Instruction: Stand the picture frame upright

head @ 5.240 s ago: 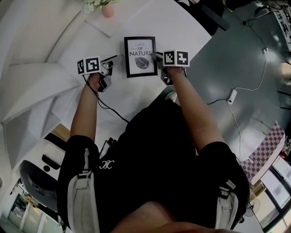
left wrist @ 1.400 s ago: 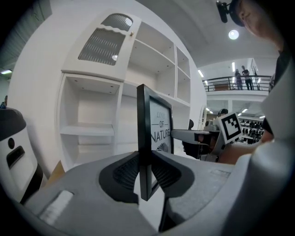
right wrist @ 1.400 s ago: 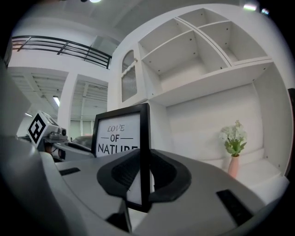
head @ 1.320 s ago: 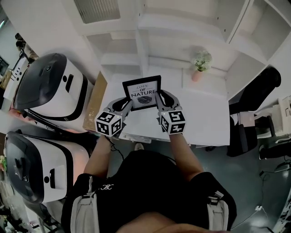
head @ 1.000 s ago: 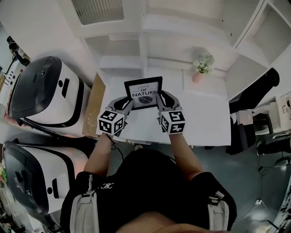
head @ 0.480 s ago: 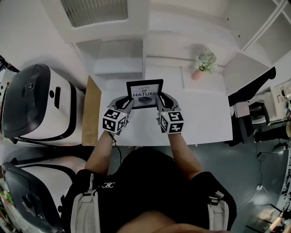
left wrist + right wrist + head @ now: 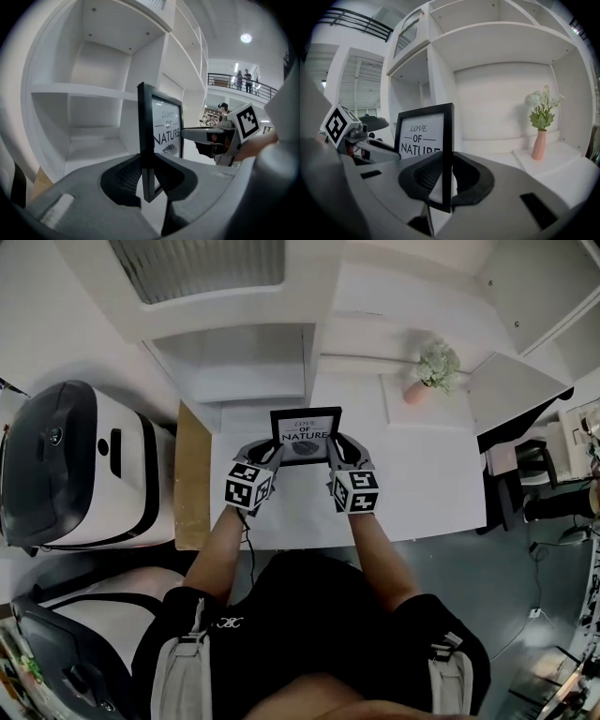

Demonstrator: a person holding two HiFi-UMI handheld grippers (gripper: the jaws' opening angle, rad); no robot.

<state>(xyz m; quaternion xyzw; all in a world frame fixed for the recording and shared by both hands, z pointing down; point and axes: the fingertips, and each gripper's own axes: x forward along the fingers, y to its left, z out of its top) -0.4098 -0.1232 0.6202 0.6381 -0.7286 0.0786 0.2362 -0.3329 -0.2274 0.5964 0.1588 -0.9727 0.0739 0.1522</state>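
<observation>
Head view: picture frame [image 7: 306,434] is standing upright with its print facing the person, over the rear part of the white worktop [image 7: 422,486] and just in front of the white shelf unit [image 7: 234,362]. The left hand-held gripper [image 7: 272,450] is clamping the frame's left edge. The right hand-held gripper [image 7: 337,443] is clamping its right edge. A pink vase [image 7: 418,391] of white flowers is standing near the frame on its right, apart from it. A brown panel [image 7: 190,474] is lying along the worktop's left side, and two large white machines [image 7: 80,465] are sitting beyond it.

Left gripper view: both jaws are pressing on the frame's black edge, with the frame's lower corner showing below them. Whether that corner is touching the worktop cannot be told. Open shelf bays are lying behind the frame. The right hand-held gripper is reaching in from the right onto the far edge. Two people [image 7: 243,77] are standing on a distant balcony.

Right gripper view: both jaws are closing on the frame's right edge. The left hand-held gripper is showing past the frame at the left. The vase is standing at the right, on a low shelf step, clear of both grippers.
</observation>
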